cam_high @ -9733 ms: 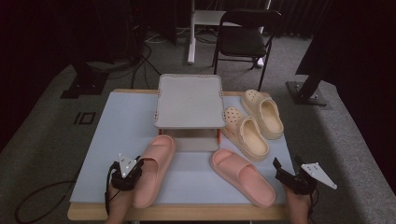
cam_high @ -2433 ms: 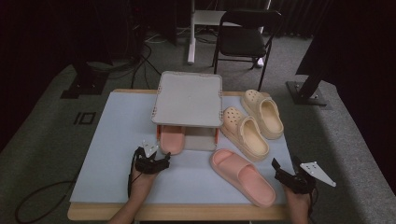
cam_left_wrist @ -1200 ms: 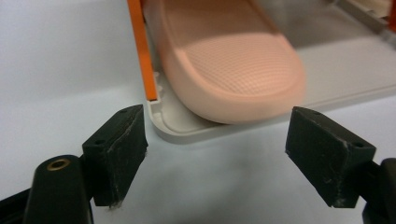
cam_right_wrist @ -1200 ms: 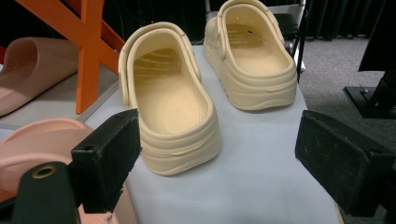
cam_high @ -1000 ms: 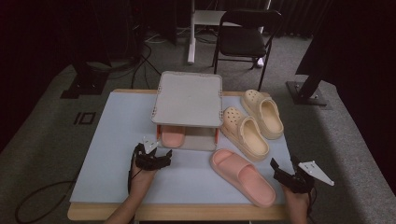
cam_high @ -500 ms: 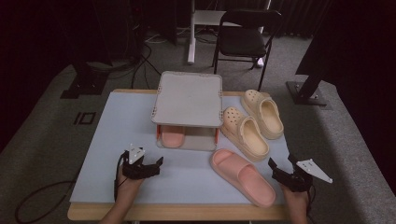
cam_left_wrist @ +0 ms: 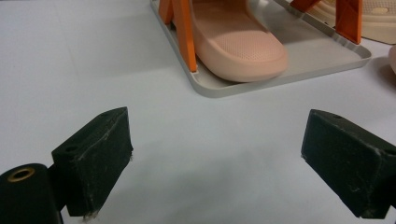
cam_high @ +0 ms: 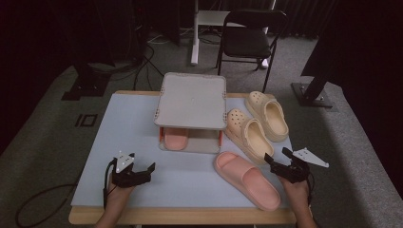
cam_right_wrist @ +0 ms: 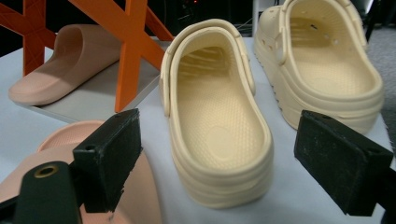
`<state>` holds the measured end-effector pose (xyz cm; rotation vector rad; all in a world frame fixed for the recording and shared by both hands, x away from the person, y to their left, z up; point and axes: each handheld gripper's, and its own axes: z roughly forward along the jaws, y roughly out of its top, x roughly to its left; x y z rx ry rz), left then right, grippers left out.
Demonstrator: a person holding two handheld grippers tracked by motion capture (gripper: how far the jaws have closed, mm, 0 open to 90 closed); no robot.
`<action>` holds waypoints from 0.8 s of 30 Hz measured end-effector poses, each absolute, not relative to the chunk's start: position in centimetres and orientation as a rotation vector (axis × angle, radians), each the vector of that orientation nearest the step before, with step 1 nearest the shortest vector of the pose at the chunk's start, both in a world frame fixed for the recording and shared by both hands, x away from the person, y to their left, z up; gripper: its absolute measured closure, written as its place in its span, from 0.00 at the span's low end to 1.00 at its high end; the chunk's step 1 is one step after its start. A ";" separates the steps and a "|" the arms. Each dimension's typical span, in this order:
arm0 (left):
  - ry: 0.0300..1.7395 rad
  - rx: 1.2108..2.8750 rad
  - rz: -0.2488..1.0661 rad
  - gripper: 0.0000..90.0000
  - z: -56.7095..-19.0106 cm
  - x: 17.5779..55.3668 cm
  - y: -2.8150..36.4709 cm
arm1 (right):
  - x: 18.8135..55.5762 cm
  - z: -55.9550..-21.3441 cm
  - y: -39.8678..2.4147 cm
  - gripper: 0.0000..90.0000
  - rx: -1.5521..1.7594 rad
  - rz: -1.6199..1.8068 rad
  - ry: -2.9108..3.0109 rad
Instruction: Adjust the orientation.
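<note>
- Dark room, blue-topped table point(cam_high: 123, 123), black chair point(cam_high: 249, 40) behind it.
- Grey two-level rack point(cam_high: 191, 99) mid-table; pink slide point(cam_high: 176, 137) on its bottom tray.
- Second pink slide point(cam_high: 247, 179) on table, front right.
- Two cream clogs point(cam_high: 259, 126) right of rack.
- Left gripper point(cam_high: 145, 172) spread wide, empty, well short of rack.
- Right gripper point(cam_high: 278, 164) spread, probably empty, near clog heel.

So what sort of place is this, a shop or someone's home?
Probably neither: it looks like a studio or lab set up for recording. Dark curtains surround a lit table, cables trail over the grey carpet, and a folding chair stands behind a small shoe rack.
</note>
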<state>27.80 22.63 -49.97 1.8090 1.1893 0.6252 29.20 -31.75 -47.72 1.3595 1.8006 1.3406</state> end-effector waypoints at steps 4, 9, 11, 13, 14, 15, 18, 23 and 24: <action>1.180 1.808 0.628 0.09 -50.2 27.4 23.0 | 30.5 -47.8 -31.9 0.19 1.360 1.324 1.832; 1.183 1.804 0.623 0.09 -50.5 26.9 23.6 | 31.9 -48.0 -32.1 0.24 1.367 1.315 1.878; 1.178 1.793 0.621 0.09 -50.6 26.7 23.9 | 32.6 -48.1 -32.1 0.26 1.372 1.311 1.892; 1.183 1.797 0.624 0.09 -50.7 26.6 24.2 | 33.3 -48.1 -32.0 0.27 1.369 1.300 1.902; 1.184 1.793 0.619 0.09 -50.7 26.5 24.3 | 33.6 -48.0 -32.0 0.28 1.372 1.299 1.904; 1.184 1.793 0.623 0.09 -50.8 26.4 24.4 | 34.0 -47.9 -32.1 0.28 1.372 1.295 1.909; 1.183 1.799 0.625 0.09 -50.8 26.3 24.5 | 35.0 -47.8 -32.1 0.32 1.369 1.270 1.930; 1.169 1.800 0.637 0.09 -50.8 26.1 24.6 | 36.6 -47.7 -32.0 0.37 1.352 1.253 1.973; 1.171 1.797 0.637 0.09 -50.8 26.1 24.6 | 36.9 -47.6 -31.9 0.38 1.349 1.257 1.976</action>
